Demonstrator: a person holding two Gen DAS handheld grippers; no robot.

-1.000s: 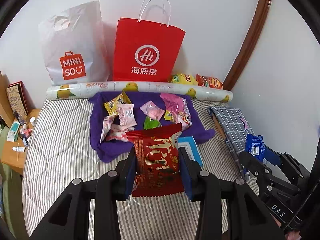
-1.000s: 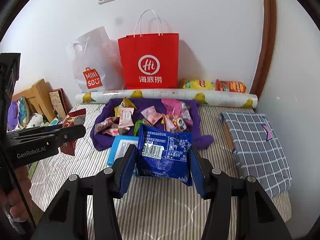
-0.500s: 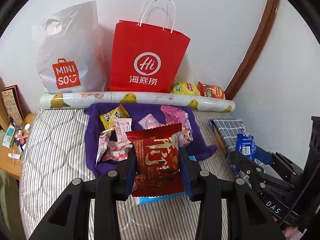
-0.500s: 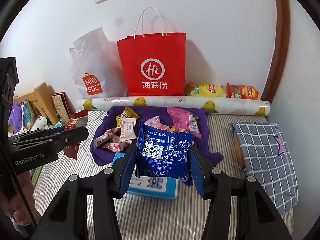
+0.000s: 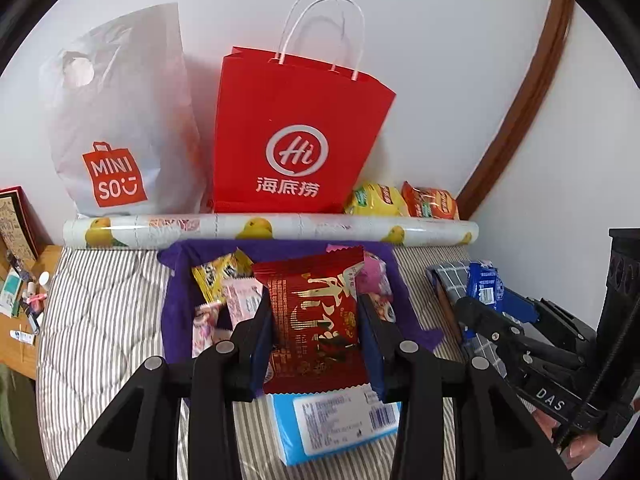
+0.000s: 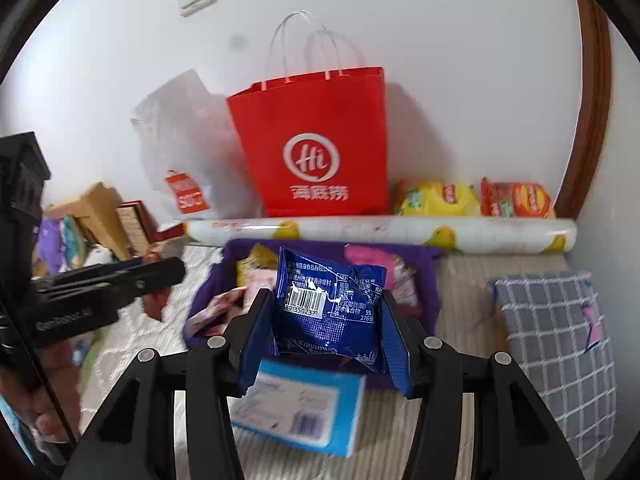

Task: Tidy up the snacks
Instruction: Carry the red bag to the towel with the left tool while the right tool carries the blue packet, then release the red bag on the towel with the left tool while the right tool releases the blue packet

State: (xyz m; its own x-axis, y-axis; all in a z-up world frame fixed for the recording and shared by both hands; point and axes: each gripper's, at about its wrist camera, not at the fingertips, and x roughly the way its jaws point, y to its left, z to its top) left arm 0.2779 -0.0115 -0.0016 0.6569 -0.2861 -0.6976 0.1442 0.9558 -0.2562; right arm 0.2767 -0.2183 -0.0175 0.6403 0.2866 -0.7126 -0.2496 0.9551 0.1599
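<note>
Snacks mostly lie on the purple cloth [image 5: 176, 320] on the bed. Left gripper [image 5: 316, 328] pinches a red packet [image 5: 316, 312], right gripper [image 6: 328, 320] a blue packet [image 6: 332, 304]; neither is sorted away yet.

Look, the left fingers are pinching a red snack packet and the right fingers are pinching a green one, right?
Not quite. The right gripper is pinching a blue snack packet, not a green one; the right wrist view shows its barcode facing the camera. The rest is right: the left gripper is pinching the red snack packet, as the left wrist view shows.
</note>
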